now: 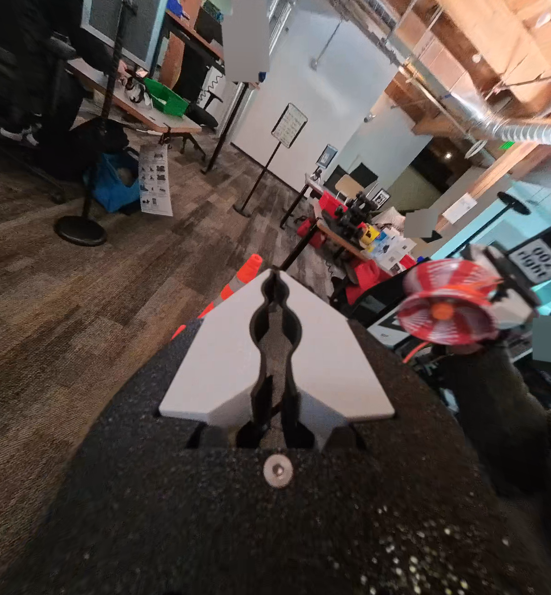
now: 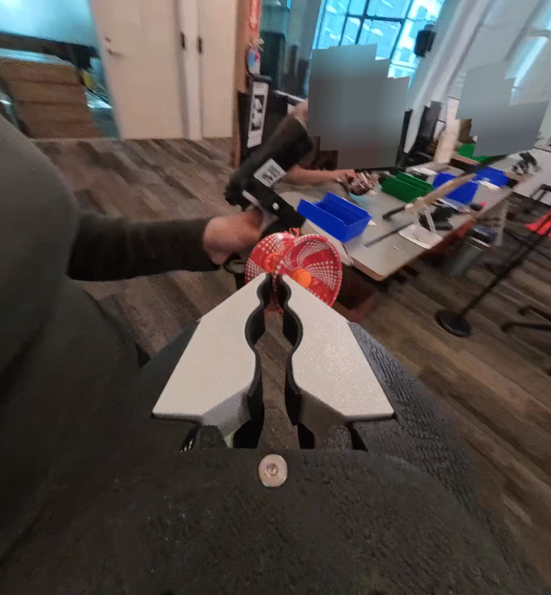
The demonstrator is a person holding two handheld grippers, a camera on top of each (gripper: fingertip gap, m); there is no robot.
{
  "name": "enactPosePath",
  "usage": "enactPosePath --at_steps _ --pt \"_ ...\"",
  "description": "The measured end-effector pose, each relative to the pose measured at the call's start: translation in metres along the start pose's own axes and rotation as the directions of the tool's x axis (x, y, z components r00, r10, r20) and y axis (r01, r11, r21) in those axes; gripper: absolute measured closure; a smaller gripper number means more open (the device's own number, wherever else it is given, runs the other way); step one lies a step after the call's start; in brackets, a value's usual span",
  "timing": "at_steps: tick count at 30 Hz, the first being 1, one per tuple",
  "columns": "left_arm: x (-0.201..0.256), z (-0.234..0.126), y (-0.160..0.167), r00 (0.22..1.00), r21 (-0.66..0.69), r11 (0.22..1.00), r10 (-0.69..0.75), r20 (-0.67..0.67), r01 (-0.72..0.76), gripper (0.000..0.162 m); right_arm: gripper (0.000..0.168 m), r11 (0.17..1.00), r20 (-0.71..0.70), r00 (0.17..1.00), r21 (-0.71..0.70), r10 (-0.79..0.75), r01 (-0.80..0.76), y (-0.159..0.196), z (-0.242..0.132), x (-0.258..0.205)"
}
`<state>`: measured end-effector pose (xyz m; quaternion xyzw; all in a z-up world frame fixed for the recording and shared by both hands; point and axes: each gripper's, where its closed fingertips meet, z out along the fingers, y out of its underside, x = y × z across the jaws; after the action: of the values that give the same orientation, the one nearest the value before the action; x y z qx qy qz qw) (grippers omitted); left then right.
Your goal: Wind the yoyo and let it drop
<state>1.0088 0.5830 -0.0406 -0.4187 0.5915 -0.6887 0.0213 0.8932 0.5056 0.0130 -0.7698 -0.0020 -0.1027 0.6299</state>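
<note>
1. Right wrist view: the right gripper (image 2: 275, 278) pinches the red-and-white yoyo (image 2: 299, 267) by its rim at the fingertips, orange hub facing the camera's right.
2. Left wrist view: the left gripper (image 1: 275, 273) is pressed together, holding nothing; the yoyo (image 1: 447, 302) hangs well right, its axle roughly upright.

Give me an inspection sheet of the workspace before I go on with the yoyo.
Surface: wood-look floor; no worktop under the grippers.
Job's things: red-and-white yoyo in mid-air, pinched at the right gripper tips; orange string wound in its groove.
Clutter: blue bin and green bin on a far table.
Grippers: left gripper shut, apparently empty; right shut on the yoyo.
Cables: nothing seen.
Surroundings: orange cone, sign stand, other people at the table.
</note>
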Motion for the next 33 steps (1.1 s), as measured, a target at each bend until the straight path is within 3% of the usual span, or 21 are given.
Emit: enactPosePath --at_steps 1,2,4,6,8,10,13,15,17,18,19,21,23,25,28,33 --pt "0.006 -0.005 -0.006 0.999 0.021 1.0 -0.012 -0.035 0.013 0.162 0.167 0.999 -0.048 0.999 -0.036 0.006 -0.008 0.005 0.001 0.007" --pt "0.017 -0.008 -0.012 0.996 0.042 0.999 -0.014 -0.086 0.017 0.149 0.167 0.998 -0.096 0.995 -0.056 0.014 -0.019 0.008 0.002 0.014" --pt "0.044 -0.011 -0.018 0.98 0.041 0.999 -0.024 -0.196 0.033 0.14 0.167 0.998 -0.155 0.988 -0.062 0.002 -0.012 0.013 0.008 0.02" --pt "0.067 -0.01 -0.017 0.958 -0.022 0.997 -0.071 -0.28 0.068 0.11 0.167 0.996 -0.211 0.976 -0.075 -0.059 0.044 0.014 0.013 0.023" --pt "0.086 -0.003 -0.005 0.932 -0.156 0.981 -0.163 -0.323 0.118 0.074 0.167 0.964 -0.322 0.911 -0.149 -0.26 0.222 0.013 0.018 0.03" --pt "0.095 0.004 0.003 0.92 -0.226 0.966 -0.199 -0.336 0.126 0.074 0.167 0.869 -0.375 0.786 -0.272 -0.49 0.412 0.012 0.024 0.032" --pt "0.099 0.014 0.003 0.919 -0.235 0.965 -0.196 -0.342 0.118 0.073 0.167 0.648 -0.325 0.563 -0.456 -0.76 0.611 0.017 0.038 0.029" --pt "0.106 0.015 -0.002 0.917 -0.216 0.972 -0.171 -0.36 0.096 0.097 0.167 0.52 -0.275 0.443 -0.515 -0.853 0.682 0.018 0.047 0.025" --pt "0.096 0.019 -0.002 0.96 -0.203 0.979 -0.062 -0.275 0.005 0.13 0.166 0.468 -0.269 0.383 -0.525 -0.884 0.711 0.014 0.054 0.022" --pt "0.095 0.019 -0.004 0.963 -0.192 0.981 -0.018 -0.268 -0.035 0.131 0.165 0.469 -0.275 0.379 -0.525 -0.883 0.711 0.012 0.056 0.022" --pt "0.096 0.019 -0.007 0.965 -0.182 0.982 0.006 -0.262 -0.056 0.131 0.161 0.5 -0.318 0.387 -0.502 -0.866 0.706 0.008 0.055 0.023" --pt "0.094 0.017 -0.02 0.968 -0.122 0.986 0.085 -0.237 -0.116 0.131 0.137 0.627 -0.457 0.449 -0.394 -0.768 0.672 -0.009 0.048 0.027" --pt "0.1 0.012 -0.037 0.957 -0.055 0.99 0.112 -0.266 -0.131 0.132 0.123 0.808 -0.565 0.611 -0.187 -0.554 0.559 -0.018 0.038 0.031" --pt "0.108 0.008 -0.049 0.944 -0.021 0.992 0.113 -0.31 -0.126 0.132 0.109 0.937 -0.529 0.802 0.032 -0.278 0.347 -0.013 0.038 0.032" --pt "0.115 0.008 -0.06 0.928 -0.017 0.991 0.121 -0.352 -0.136 0.131 0.101 0.981 -0.457 0.888 0.145 -0.05 0.129 0.004 0.047 0.036" --pt "0.126 0.017 -0.066 0.912 -0.011 0.988 0.135 -0.387 -0.152 0.131 0.12 0.991 -0.457 0.887 0.133 0.061 0.001 0.026 0.072 0.042"
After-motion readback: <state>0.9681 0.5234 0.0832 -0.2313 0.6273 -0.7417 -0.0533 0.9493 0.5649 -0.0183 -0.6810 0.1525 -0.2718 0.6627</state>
